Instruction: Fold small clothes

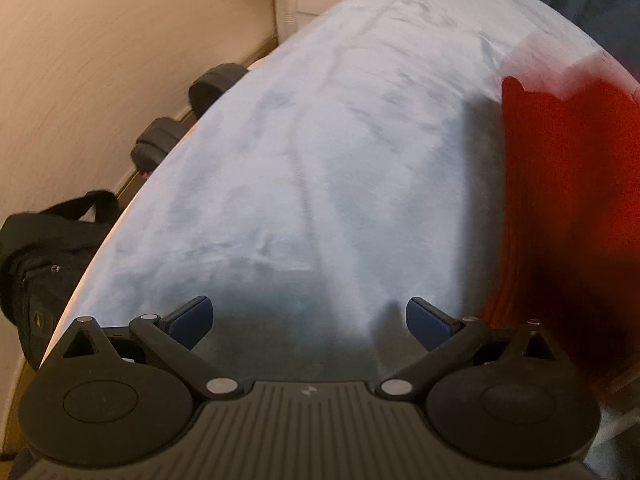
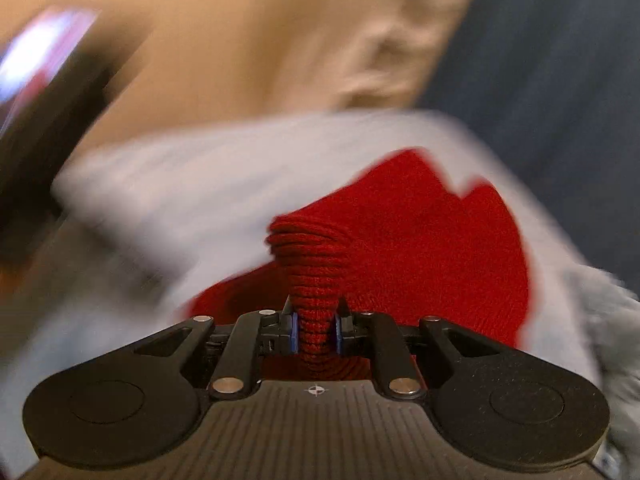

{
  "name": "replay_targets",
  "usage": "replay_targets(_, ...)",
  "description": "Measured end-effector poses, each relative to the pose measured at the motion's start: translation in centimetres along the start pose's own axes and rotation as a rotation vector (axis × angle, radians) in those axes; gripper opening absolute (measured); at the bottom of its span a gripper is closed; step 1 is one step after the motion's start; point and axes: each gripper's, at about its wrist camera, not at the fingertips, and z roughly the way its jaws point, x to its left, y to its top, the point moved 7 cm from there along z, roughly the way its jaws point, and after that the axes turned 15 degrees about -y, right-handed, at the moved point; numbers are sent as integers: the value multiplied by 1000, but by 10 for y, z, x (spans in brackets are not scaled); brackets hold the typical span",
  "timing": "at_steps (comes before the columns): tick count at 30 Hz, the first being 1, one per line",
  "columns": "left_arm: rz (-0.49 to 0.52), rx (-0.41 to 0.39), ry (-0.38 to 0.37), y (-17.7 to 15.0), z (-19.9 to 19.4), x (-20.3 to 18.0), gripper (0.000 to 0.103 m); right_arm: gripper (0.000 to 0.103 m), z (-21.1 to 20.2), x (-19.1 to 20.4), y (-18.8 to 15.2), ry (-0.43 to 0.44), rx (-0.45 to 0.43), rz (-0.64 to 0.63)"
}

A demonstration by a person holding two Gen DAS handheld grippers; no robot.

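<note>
One red knit garment [image 2: 420, 240], right tongs [image 2: 316, 328] pinching it

A table [image 1: 320, 160] covered by a pale blue, mottled cloth [image 1: 280, 208] is seen in the left wrist view, its curved edge running from 7 o'clock up to 12 o'clock. A red knitted garment [image 1: 568, 200] is found at 3 o'clock, partly lifted off the cloth. In the blurred right wrist view, the garment [image 2: 420, 240] is spread over the cloth [image 2: 180, 184] at centre.
</note>
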Motion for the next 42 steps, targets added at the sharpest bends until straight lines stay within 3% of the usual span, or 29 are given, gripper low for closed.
replay_targets(1, -4, 9, -4, -1, 0, 3, 103, 17, 5, 16, -9, 35, 21, -17)
replay_targets(3, -4, 21, -20, -2, -1, 7, 103, 17, 11, 31, -20, 2, 14, -22)
replay_targets(7, 7, 25, -45, -2, -3, 5, 103, 18, 11, 10, -14, 17, 44, 168)
replay_targets(10, -1, 1, -76, 0, -12, 2, 103, 18, 5, 9, -10, 9, 18, 189)
replay_targets(12, -14, -21, -76, 2, -18, 4, 103, 28, -4, 22, -10, -11, -16, 169)
replay_targets(14, -32, -37, -78, 6, -24, 6, 103, 61, -2, 32, -13, 30, -8, 155)
replay_targets(17, -19, -57, -134, 9, -41, -3, 103, 60, -25, 40, -23, 121, -17, 118)
replay_targets(20, 51, -94, -189, 14, -58, -29, 103, 51, -60, -1, -28, 204, 8, 289)
replay_targets(21, 73, -99, -207, 15, -61, -39, 103, 51, -67, -20, -30, 187, 13, 352)
replay_targets(24, 165, -112, -247, 13, -58, -78, 103, 51, -79, -77, -47, -11, 16, 485)
replay_targets(26, 261, -109, -176, 6, -44, -97, 103, 51, -67, -100, -62, -114, 62, 515)
replay_targets(28, 395, -92, -35, -6, -19, -103, 103, 51, -40, -97, -82, -83, 169, 510)
replay_targets(30, 452, -71, -5, -22, -2, -97, 103, 51, -17, -79, -105, -52, 276, 473)
replay_targets(33, 440, -88, -18, -26, -21, -93, 103, 52, -25, -65, -107, -101, 255, 417)
replay_targets(36, 425, -100, -26, -27, -59, -94, 103, 50, -60, -78, -96, -45, 270, 548)
replay_targets(40, 409, -134, -74, -41, -121, -98, 103, 71, -127, -97, -84, -92, 178, 600)
replay_targets(42, 398, -150, -80, -53, -146, -99, 103, 76, -154, -104, -81, -102, 146, 621)
